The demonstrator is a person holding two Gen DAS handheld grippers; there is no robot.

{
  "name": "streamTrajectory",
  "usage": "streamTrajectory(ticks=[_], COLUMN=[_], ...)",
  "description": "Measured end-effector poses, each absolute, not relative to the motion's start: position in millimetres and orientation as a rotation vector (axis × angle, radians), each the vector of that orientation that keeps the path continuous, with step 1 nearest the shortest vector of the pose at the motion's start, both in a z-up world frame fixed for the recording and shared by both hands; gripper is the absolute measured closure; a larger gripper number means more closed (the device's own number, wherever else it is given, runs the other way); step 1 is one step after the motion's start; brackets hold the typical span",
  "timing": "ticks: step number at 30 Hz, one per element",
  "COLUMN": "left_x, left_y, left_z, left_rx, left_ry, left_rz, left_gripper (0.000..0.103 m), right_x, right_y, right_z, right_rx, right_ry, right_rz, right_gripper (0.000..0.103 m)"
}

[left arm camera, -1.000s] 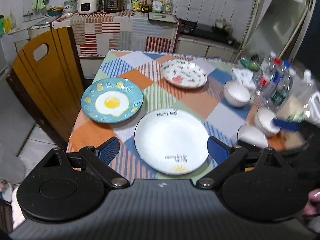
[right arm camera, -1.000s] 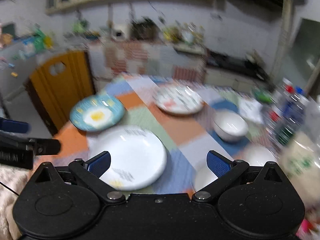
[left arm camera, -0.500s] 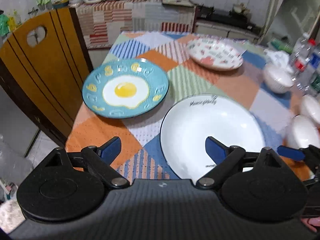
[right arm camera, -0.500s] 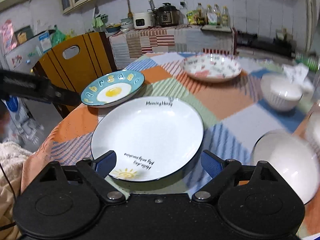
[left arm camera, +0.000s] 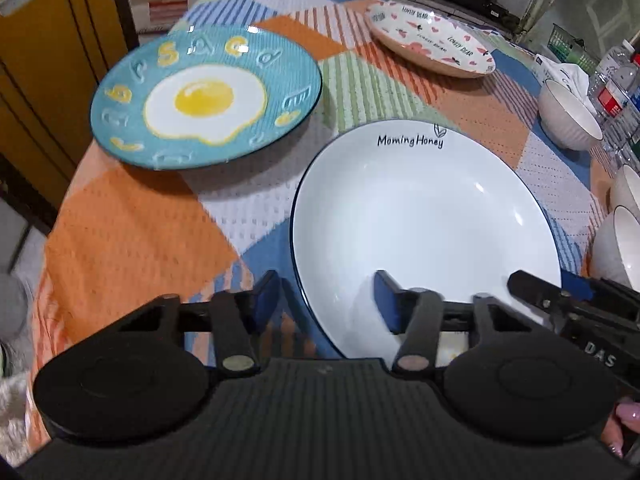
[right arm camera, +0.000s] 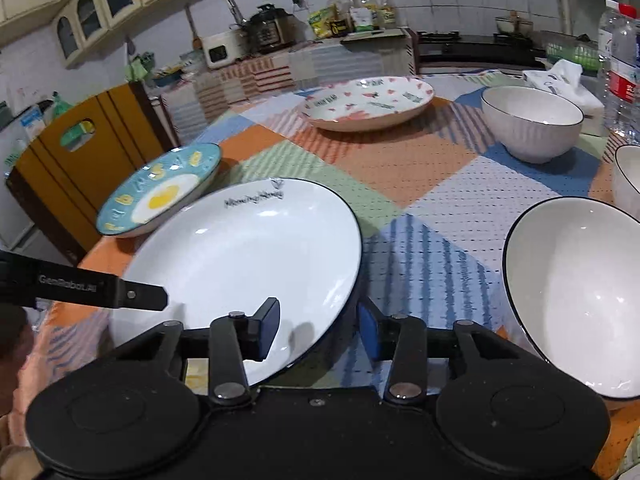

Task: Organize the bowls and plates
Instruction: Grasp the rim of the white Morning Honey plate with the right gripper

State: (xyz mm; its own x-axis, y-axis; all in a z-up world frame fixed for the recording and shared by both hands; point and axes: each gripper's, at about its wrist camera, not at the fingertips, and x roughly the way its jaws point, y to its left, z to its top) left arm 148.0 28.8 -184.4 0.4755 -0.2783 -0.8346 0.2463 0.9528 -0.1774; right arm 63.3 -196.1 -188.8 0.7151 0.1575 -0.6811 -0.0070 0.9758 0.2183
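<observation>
Both tongs astride white plate rim

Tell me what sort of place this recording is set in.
Most likely a home kitchen with a dining table: a pressure cooker and oil bottles line the counter, wall cabinets hang above, and a stove sits behind the table.

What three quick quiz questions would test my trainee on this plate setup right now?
1. True or false: the left gripper and the right gripper each straddle the near rim of the white plate.
2. Which plate lies beside the white one, nearest the wooden chair? A) egg-print blue plate B) heart-print plate
3. How many white bowls show in the right wrist view?

Key: 1 true; 2 A; 3 three: the near bowl, the far bowl, and the edge bowl.
</observation>
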Motion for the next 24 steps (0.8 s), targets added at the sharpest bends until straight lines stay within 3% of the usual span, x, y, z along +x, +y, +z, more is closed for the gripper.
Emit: streamTrajectory(ticks=[3,7,24], left_x=[151,151,204], left_y=[24,24,-32], left_z=[-184,-180,-139], left_rx=[-0.015,-0.001,0.0], left_ry=[1.015,1.009,0.968], left_rz=[-0.334,-0.328,-0.401], left_gripper=[0.07,0.072,0.072], right_x=[71,76,137], right_y=[-199,-205,-260], right_z=[-194,-189,-130], right_rx=[0.226,0.276,0.259], right_ry=[0.751,0.786,0.875], right_rz=[0.112,0.102,0.127], right_gripper=[0.073,0.08,0.08])
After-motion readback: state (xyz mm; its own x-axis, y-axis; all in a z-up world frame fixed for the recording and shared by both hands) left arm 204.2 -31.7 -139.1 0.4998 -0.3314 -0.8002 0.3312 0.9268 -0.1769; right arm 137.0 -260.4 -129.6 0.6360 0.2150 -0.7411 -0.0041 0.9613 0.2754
